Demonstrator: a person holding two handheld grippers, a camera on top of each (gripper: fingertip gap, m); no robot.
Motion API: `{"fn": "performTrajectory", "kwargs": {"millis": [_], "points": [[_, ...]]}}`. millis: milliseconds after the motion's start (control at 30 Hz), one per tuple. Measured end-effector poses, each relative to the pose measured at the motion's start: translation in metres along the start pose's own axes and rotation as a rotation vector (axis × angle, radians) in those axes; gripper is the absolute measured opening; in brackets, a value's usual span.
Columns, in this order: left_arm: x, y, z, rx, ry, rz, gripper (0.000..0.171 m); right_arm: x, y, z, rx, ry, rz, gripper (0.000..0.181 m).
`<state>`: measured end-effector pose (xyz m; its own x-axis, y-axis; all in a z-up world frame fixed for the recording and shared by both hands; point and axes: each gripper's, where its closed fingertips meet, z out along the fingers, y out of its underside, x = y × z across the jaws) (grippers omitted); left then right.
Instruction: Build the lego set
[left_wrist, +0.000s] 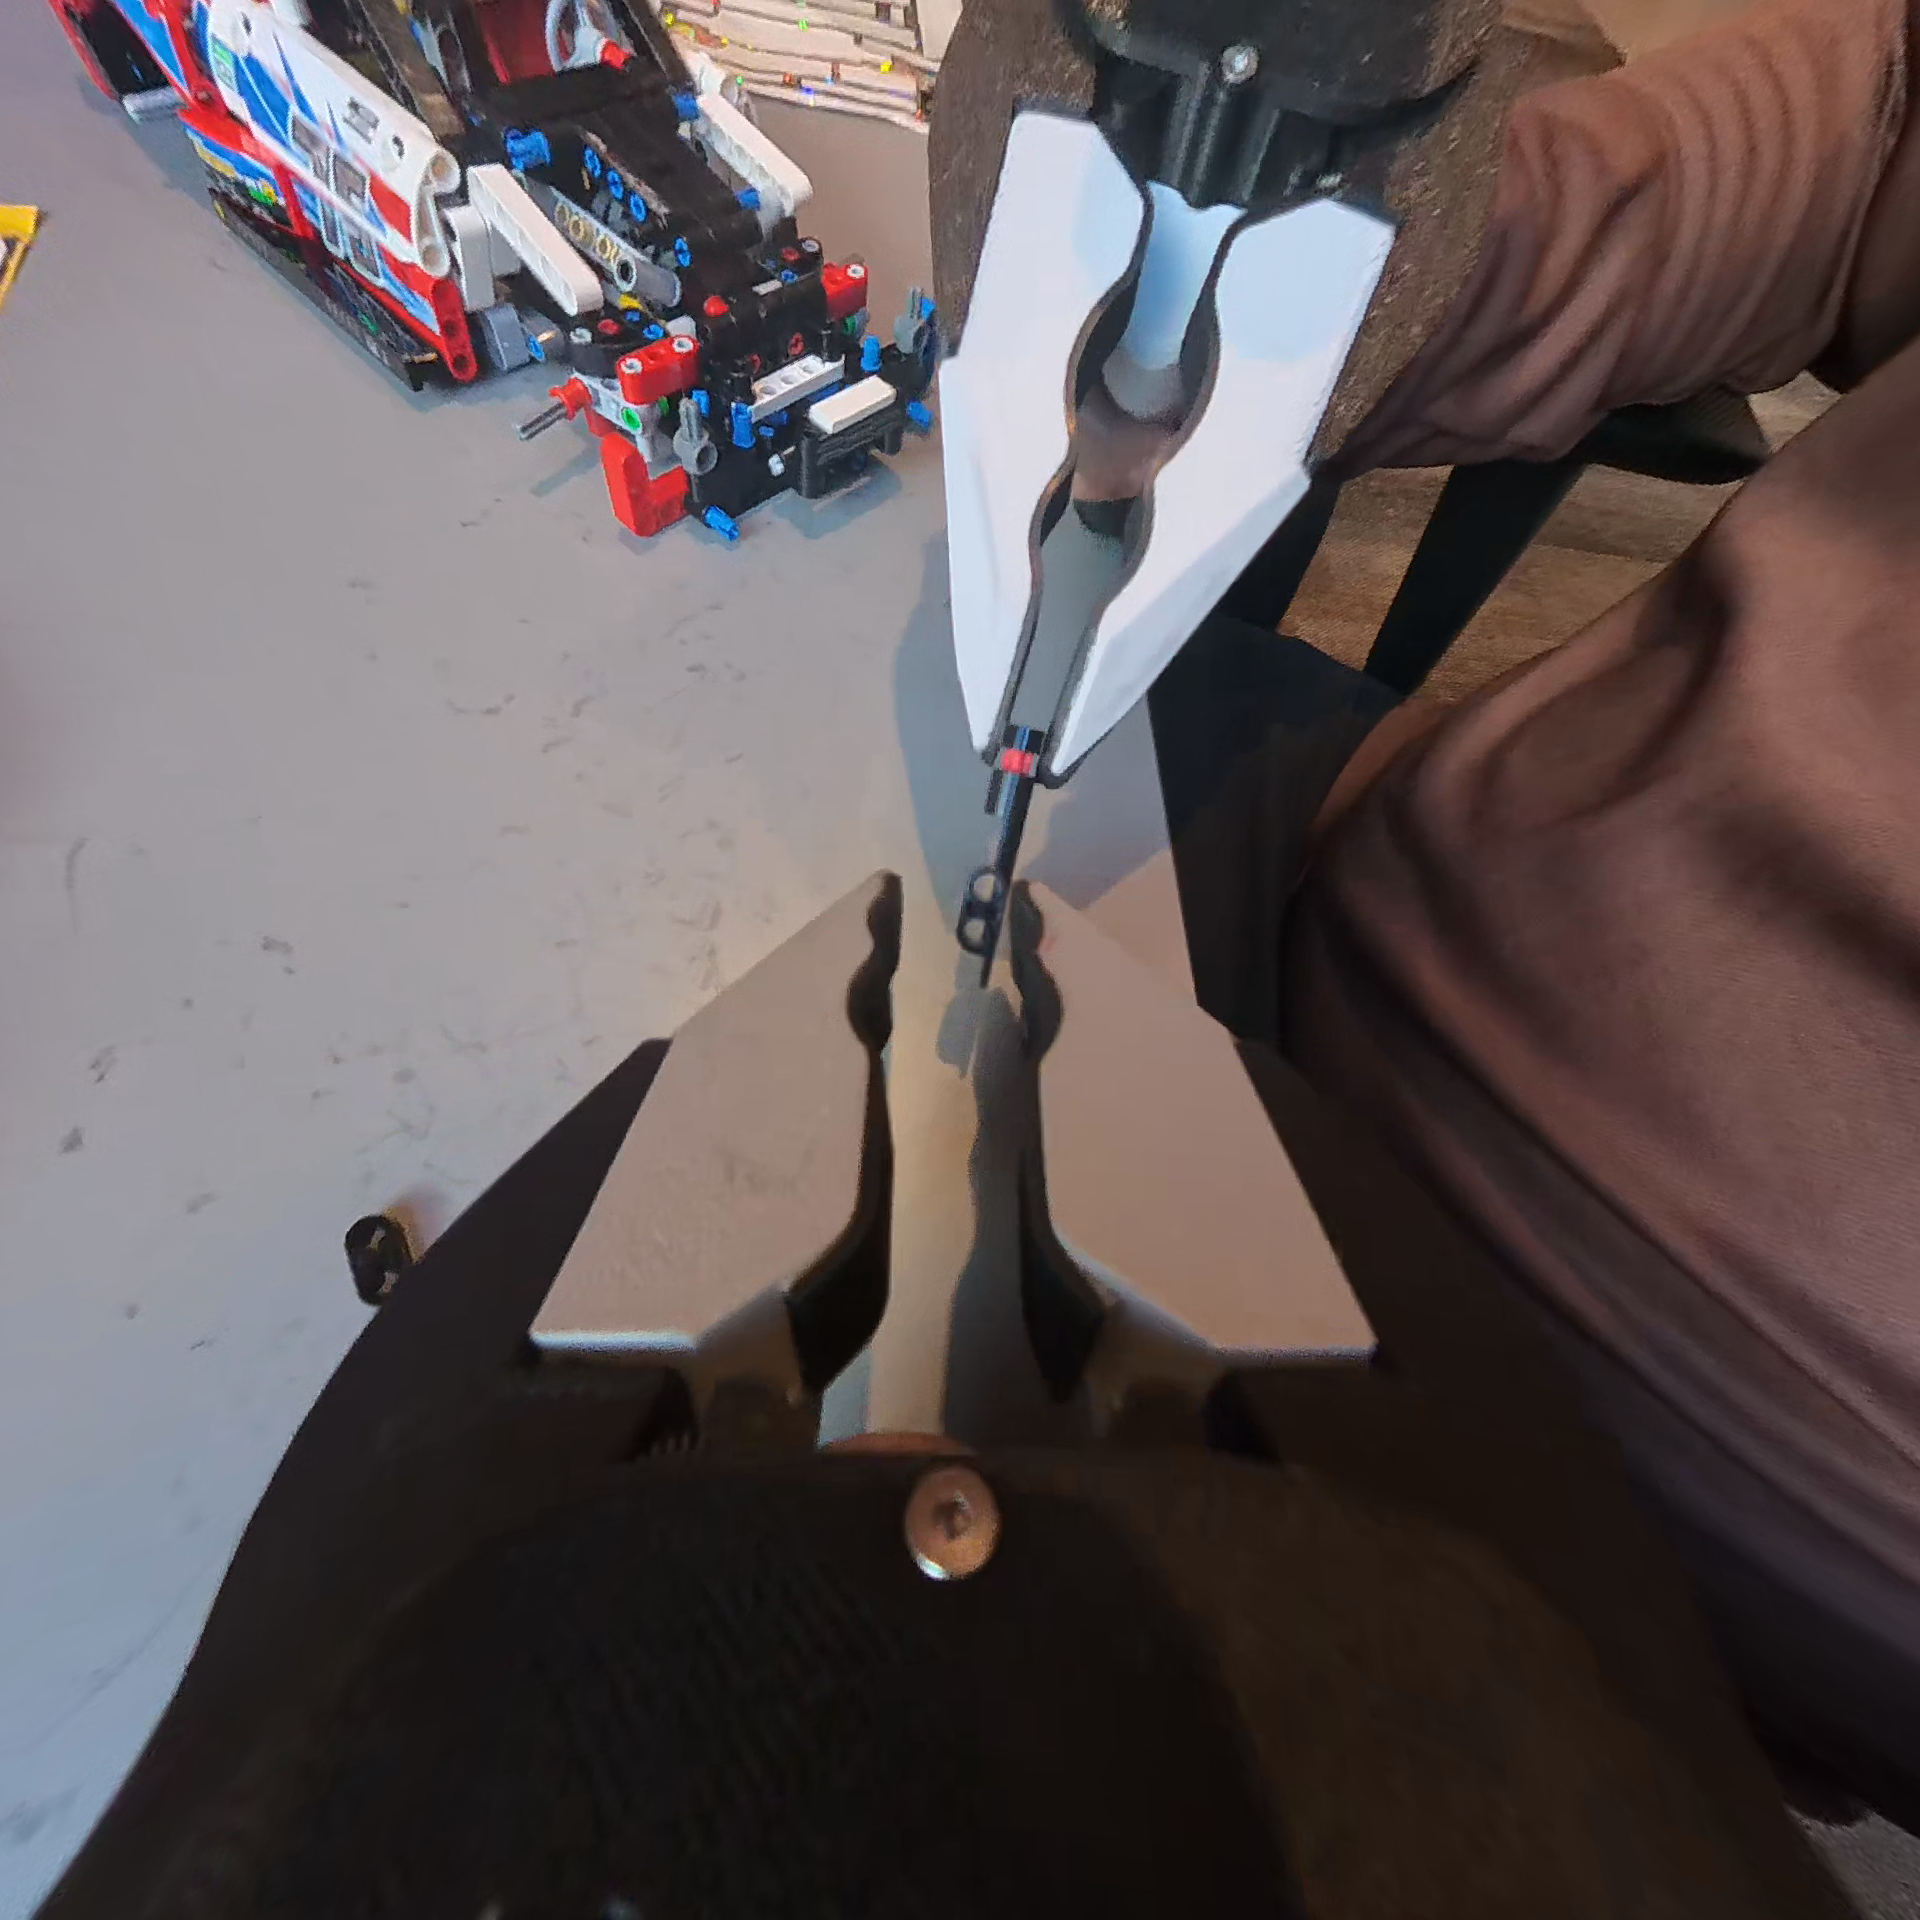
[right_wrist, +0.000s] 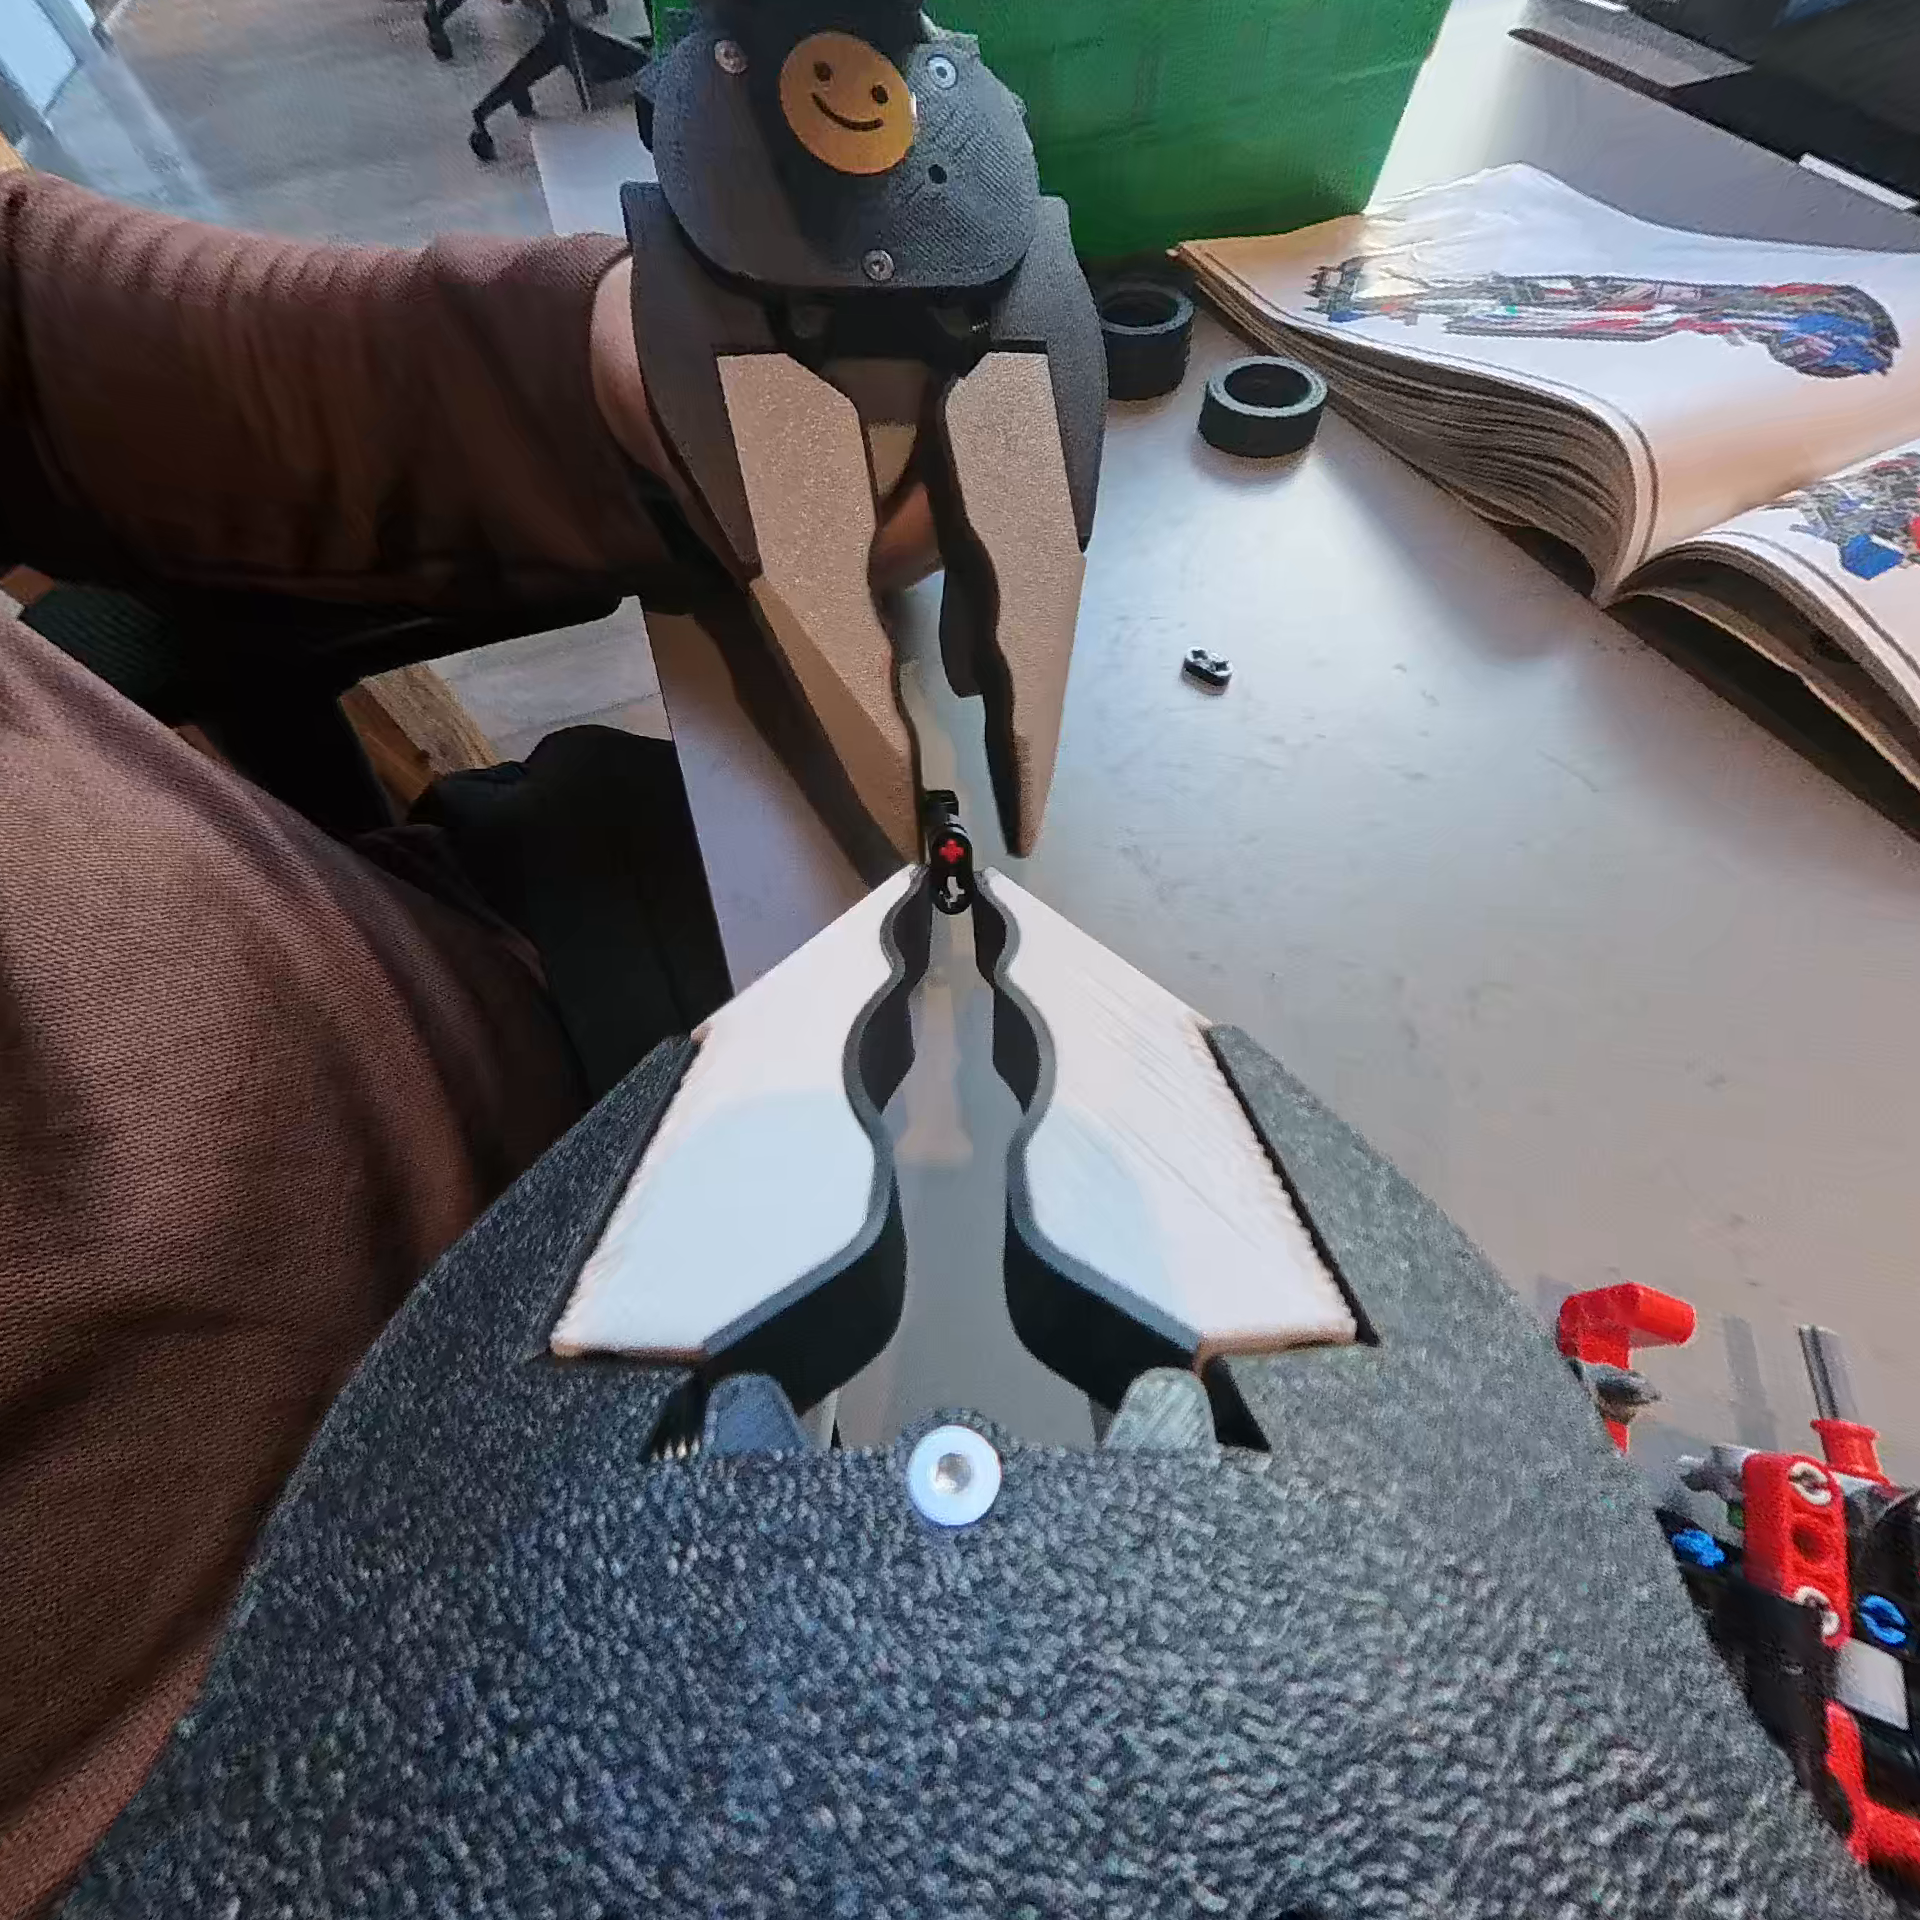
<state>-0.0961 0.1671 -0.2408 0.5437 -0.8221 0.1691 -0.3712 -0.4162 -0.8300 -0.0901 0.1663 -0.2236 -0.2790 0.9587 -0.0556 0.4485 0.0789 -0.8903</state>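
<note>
My right gripper (right_wrist: 951, 881) is shut on a thin black axle (left_wrist: 1006, 831) with a red bush (left_wrist: 1016, 762) at its tips; the gripper also shows in the left wrist view (left_wrist: 1023, 758). A small black two-hole beam (left_wrist: 980, 914) sits on the axle's free end. My left gripper (left_wrist: 956, 888) is open, its tips on either side of that beam; from the right wrist view (right_wrist: 966, 836) the beam lies close to one finger. Both grippers meet tip to tip above the table's near edge. The partly built red, white and black lego vehicle (left_wrist: 520, 260) lies on the grey table.
An open instruction book (right_wrist: 1558, 343) lies at the far right, with two black tyres (right_wrist: 1262, 405) and a small black beam (right_wrist: 1208, 665) beside it. A green bin (right_wrist: 1195, 104) stands behind. Another small black piece (left_wrist: 379, 1252) lies by my left gripper. Brown sleeves (right_wrist: 260, 1039) flank the table edge. The tips of both grippers are at nearly the same place.
</note>
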Motion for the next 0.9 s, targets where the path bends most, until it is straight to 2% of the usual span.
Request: {"fn": "performTrajectory", "kwargs": {"millis": [67, 300, 467, 567, 900], "points": [[0.006, -0.002, 0.0, 0.015, 0.026, 0.015, 0.006, 0.0, -0.001, 0.001, 0.002, 0.004, -0.01, 0.008], [0.006, -0.003, 0.003, 0.012, 0.032, 0.002, 0.005, 0.001, -0.001, 0.0, 0.013, -0.01, 0.023, 0.008], [0.007, 0.009, 0.011, -0.083, 0.007, 0.039, 0.004, 0.001, 0.011, 0.003, -0.066, 0.023, -0.045, 0.008], [0.008, 0.014, 0.014, -0.125, -0.005, 0.061, 0.005, 0.0, 0.01, 0.003, -0.062, 0.021, -0.062, 0.008], [0.009, 0.019, 0.016, -0.156, -0.02, 0.111, 0.004, -0.004, 0.017, 0.003, -0.1, -0.002, -0.086, 0.008]]}}
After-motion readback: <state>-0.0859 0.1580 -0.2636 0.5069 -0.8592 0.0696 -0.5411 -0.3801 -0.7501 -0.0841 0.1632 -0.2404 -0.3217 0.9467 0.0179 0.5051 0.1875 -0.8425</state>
